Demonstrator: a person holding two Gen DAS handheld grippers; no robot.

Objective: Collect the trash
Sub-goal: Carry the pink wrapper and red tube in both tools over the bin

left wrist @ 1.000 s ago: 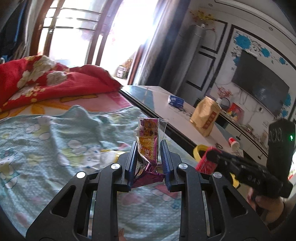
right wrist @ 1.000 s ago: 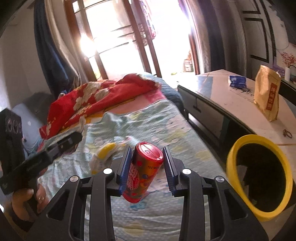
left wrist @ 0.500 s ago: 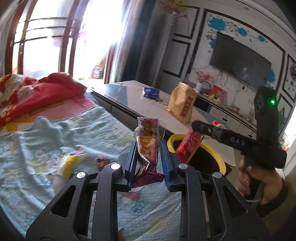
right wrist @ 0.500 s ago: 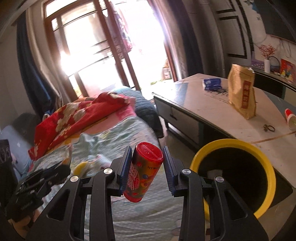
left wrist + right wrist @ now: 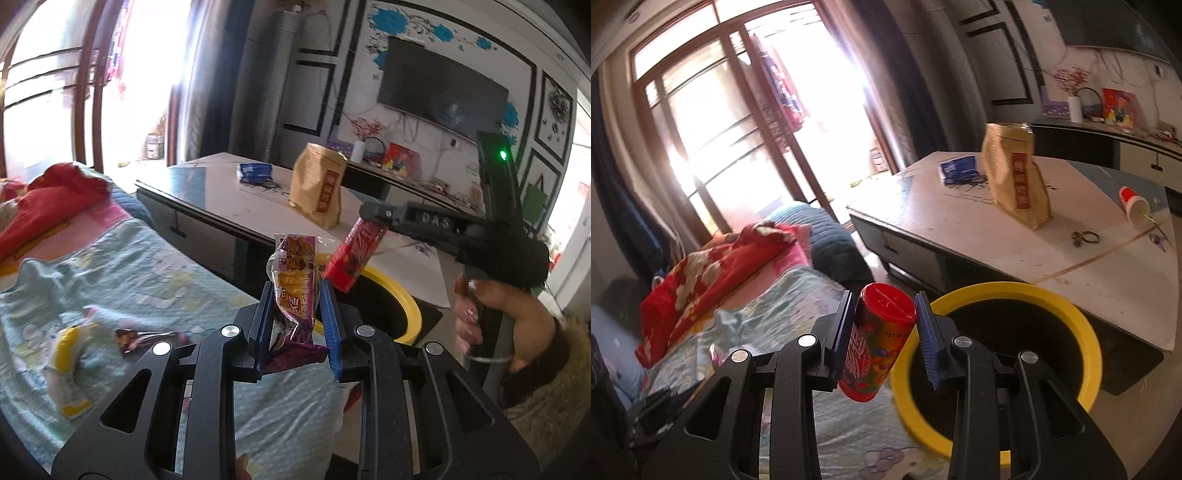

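The right gripper (image 5: 886, 332) is clamped on a red can (image 5: 877, 347) at lower centre, tilted, beside the yellow bin (image 5: 1086, 332) rim rather than over its mouth; released here, I judge it could strike the rim and roll onto the bed (image 5: 122, 266); the left gripper (image 5: 297, 326) pinches a wrapper (image 5: 295, 291) at centre, short of the bin; light foil may cling or flutter aside; more wrappers (image 5: 147, 338) lie at lower left.

Bin (image 5: 1086, 328) between bed (image 5: 798, 295) and table (image 5: 1071, 236); bag (image 5: 1015, 177) on table.
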